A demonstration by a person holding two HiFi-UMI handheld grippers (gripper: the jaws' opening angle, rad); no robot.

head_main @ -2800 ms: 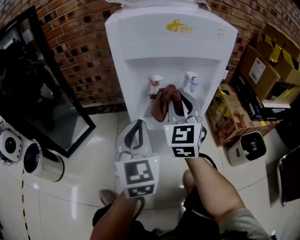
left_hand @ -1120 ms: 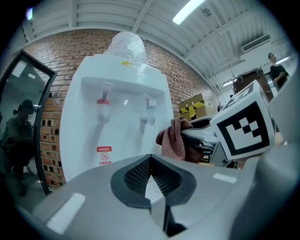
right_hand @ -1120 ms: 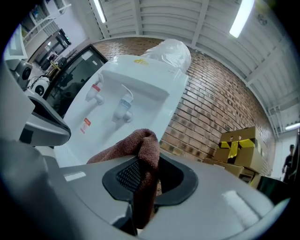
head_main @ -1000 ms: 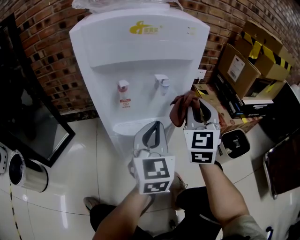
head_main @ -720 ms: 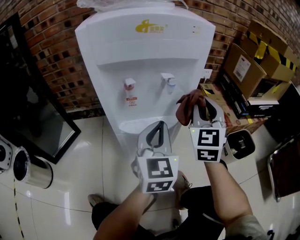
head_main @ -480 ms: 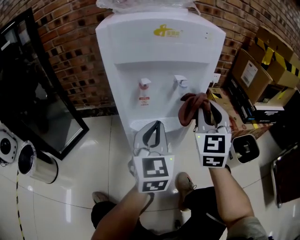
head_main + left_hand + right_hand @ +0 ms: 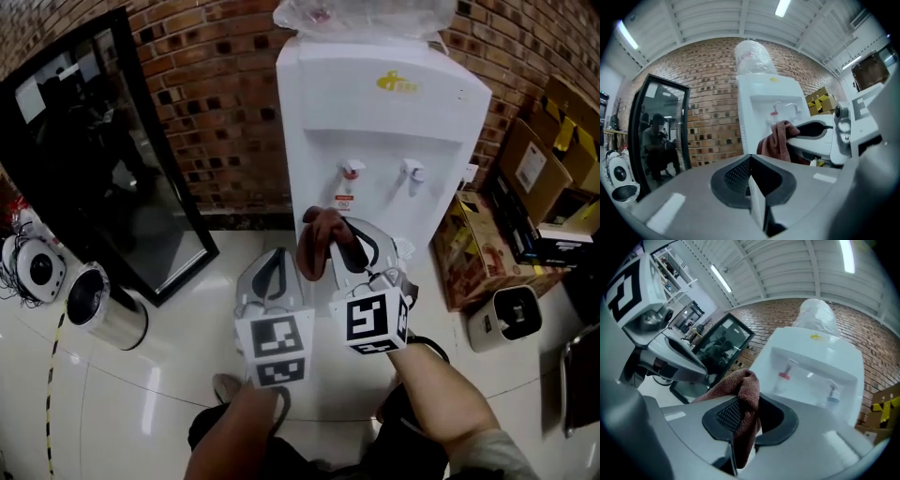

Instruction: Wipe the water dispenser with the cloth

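Cloth point(image 7: 317, 246) had switched sides. A second earlier it hung off the right edge of the water dispenser point(image 7: 380, 122), on the side of the cardboard boxes point(image 7: 525, 178). Now it sat low in front of the white front panel, under and a bit left of the red tap point(image 7: 352, 170), with the blue tap point(image 7: 412, 171) well off to its right. I read that as a sweep across the front toward the left side, so wiping was mid-way and the left flank and top were likely not yet done.

Right gripper point(image 7: 328, 236) was clamped narrow on the brown cloth. The right gripper view showed the fabric point(image 7: 743, 401) pinched between the pads and bunched over the tips. The dispenser front point(image 7: 811, 369) stood ahead of it, apart and not pressed. Whether the cloth touched the panel could not be told from the head view.

Left gripper point(image 7: 272, 264) was closed with nothing in it, just beside the right one on its left, pointing the same way.
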